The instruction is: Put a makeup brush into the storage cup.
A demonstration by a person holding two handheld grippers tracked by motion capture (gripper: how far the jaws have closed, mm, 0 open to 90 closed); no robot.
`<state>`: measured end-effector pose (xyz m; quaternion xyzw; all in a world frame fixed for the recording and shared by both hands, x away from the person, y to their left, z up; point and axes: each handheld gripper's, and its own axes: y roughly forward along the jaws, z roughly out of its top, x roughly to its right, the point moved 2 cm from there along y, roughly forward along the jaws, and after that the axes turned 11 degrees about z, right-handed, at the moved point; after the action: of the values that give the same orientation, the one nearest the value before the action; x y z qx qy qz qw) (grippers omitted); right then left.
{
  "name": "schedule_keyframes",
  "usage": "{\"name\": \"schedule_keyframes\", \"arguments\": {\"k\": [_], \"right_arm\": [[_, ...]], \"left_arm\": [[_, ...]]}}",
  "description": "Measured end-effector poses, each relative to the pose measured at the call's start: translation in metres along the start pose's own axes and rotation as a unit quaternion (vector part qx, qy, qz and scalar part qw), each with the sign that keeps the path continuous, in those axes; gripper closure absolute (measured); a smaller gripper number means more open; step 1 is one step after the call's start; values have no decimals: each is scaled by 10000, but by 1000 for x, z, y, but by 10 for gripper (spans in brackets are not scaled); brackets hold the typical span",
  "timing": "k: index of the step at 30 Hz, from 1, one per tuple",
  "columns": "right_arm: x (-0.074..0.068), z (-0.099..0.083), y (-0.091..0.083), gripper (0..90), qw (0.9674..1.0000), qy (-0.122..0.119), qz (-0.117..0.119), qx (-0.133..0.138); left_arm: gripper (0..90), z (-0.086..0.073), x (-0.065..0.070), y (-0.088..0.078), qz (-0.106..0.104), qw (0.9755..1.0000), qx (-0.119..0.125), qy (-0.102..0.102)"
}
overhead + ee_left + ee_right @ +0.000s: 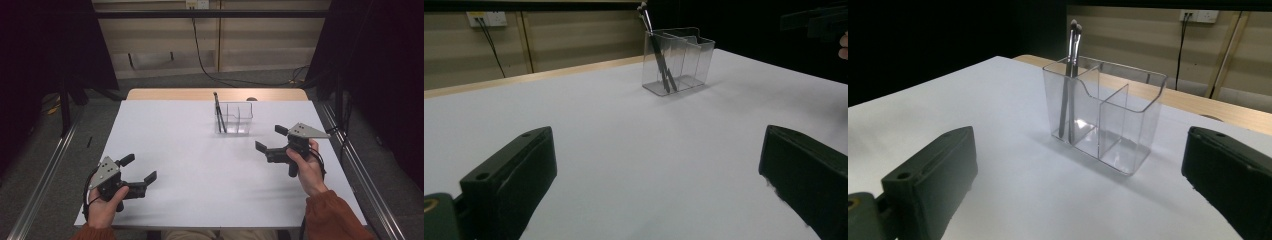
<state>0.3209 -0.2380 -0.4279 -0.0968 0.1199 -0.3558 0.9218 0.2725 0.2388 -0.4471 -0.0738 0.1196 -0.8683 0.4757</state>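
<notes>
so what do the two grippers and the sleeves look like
Both the left gripper and the right gripper are matte black with two blocky jaws, each topped by a grey three-cornered plate with small dark dots. A black cable trails from each. The person's sleeves are rust orange.

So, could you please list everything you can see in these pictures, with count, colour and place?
Organizer: one, clear, with compartments, far middle of the table.
Brushes: two, dark handles, standing tilted in the organizer's end compartment.
Table: one, white top, wooden strip along the far edge.
Wall socket: one, white, cable plugged in.
Left gripper: one, black, open, near left of the table.
Right gripper: one, black, open, right of the organizer.
Hands: two, rust-coloured sleeves.
</notes>
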Motion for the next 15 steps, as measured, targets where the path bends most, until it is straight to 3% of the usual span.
{"name": "schedule_keyframes", "arguments": {"k": [6,15], "right_arm": [[-3,-3,-16,12,9999,-42,-55,151],[-7,-20,-36,14,9998,1,-195,8]], "left_arm": [[19,0,0,-1,-15,10000,21,20],[18,0,1,-1,-42,10000,24,20]]}}
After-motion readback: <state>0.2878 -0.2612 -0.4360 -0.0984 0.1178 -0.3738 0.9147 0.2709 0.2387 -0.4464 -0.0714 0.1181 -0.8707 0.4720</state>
